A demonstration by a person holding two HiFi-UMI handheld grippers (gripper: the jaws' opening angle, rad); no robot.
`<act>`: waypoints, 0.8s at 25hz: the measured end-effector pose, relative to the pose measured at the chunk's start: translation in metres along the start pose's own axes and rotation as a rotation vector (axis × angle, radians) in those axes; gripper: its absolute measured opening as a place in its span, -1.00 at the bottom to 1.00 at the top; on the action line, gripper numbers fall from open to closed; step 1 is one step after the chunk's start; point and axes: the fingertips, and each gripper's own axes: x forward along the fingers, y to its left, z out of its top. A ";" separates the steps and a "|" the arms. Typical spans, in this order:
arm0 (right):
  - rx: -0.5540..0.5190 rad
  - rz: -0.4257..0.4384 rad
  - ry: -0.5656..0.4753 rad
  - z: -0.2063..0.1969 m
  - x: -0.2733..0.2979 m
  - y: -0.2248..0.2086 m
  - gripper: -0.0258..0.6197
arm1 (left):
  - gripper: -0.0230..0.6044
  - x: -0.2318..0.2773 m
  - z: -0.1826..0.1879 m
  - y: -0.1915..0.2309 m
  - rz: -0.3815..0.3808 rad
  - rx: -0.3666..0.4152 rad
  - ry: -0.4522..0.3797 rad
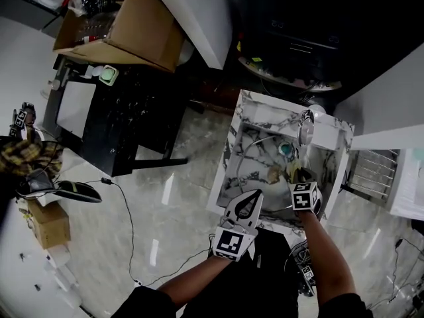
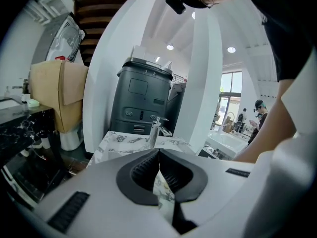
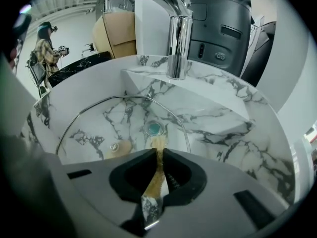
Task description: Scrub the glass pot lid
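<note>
The glass pot lid (image 3: 124, 123) lies in the marble sink (image 3: 223, 113), its steel rim arcing across the basin and its tan knob (image 3: 114, 147) near the left. In the head view the lid (image 1: 260, 159) fills the sink's (image 1: 246, 110) middle. My right gripper (image 3: 159, 150) is shut on a thin tan scrub pad (image 3: 156, 168) and hovers just over the lid's near edge, by the teal drain (image 3: 154, 128). Seen from the head, that right gripper (image 1: 299, 172) is inside the basin. My left gripper (image 2: 158, 151) is shut, holds nothing and sits at the sink's front rim (image 1: 255, 194).
A chrome faucet (image 3: 178, 38) stands at the sink's back edge (image 1: 306, 126). Behind it is a dark grey machine (image 2: 141, 103). A cardboard box (image 1: 126, 25) and a black counter (image 1: 119, 118) are to the left. A cable (image 1: 126, 211) trails over the glossy floor.
</note>
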 end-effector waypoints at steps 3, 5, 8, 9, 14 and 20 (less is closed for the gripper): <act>0.012 -0.004 0.005 -0.005 -0.004 -0.001 -0.75 | -0.88 -0.001 0.003 -0.001 -0.003 -0.017 -0.020; 0.026 -0.005 0.010 -0.009 -0.007 -0.001 -0.75 | -0.88 -0.002 0.003 -0.002 -0.008 -0.017 -0.024; 0.041 -0.002 0.026 -0.017 -0.011 0.004 -0.75 | -0.88 -0.004 0.000 -0.003 -0.017 -0.016 -0.020; 0.048 0.002 0.031 -0.019 -0.012 0.007 -0.75 | -0.88 -0.005 0.000 -0.003 -0.020 -0.012 -0.016; 0.067 0.045 0.051 -0.025 -0.016 0.020 -0.75 | -0.88 -0.010 0.004 -0.002 -0.030 0.020 0.004; 0.087 0.078 0.057 -0.028 -0.016 0.032 -0.75 | -0.88 -0.016 0.000 0.008 -0.013 0.019 0.008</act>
